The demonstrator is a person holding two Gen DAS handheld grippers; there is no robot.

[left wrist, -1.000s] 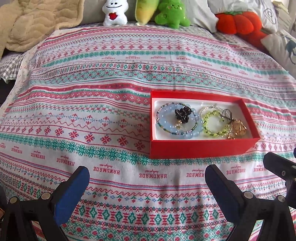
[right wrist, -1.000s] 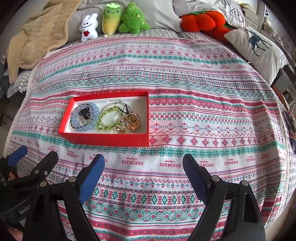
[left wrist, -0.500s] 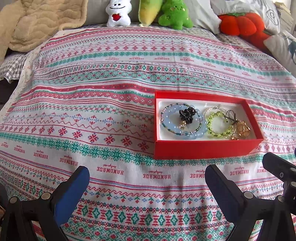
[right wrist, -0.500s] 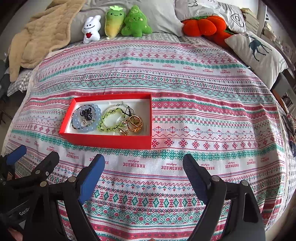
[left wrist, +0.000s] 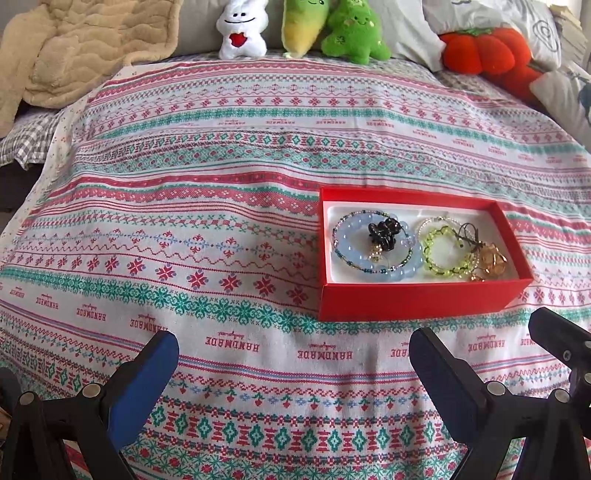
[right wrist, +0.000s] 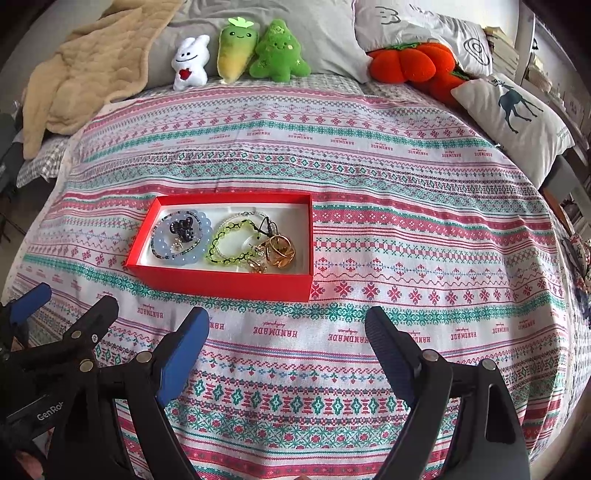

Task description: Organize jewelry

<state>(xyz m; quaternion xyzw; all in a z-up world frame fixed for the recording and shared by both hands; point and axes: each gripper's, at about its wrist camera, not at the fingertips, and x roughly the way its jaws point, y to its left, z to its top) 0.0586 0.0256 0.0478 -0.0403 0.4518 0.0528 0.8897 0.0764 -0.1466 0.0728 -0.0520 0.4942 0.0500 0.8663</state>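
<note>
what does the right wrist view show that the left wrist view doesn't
Only the right wrist view shows the whole white deer-print pillow and the left gripper from the side. Only the left wrist view shows the left gripper head-on, open and empty. Both show the red cardboard box of bracelets, the patterned bedspread and the white plush bunny.

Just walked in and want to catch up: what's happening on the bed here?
A person holds a gripper in each hand above a patterned bedspread. Both the left gripper and right gripper are open and empty, short of a red box. Inside it lie a blue bracelet, a green bracelet and gold rings, all untouched.
</note>
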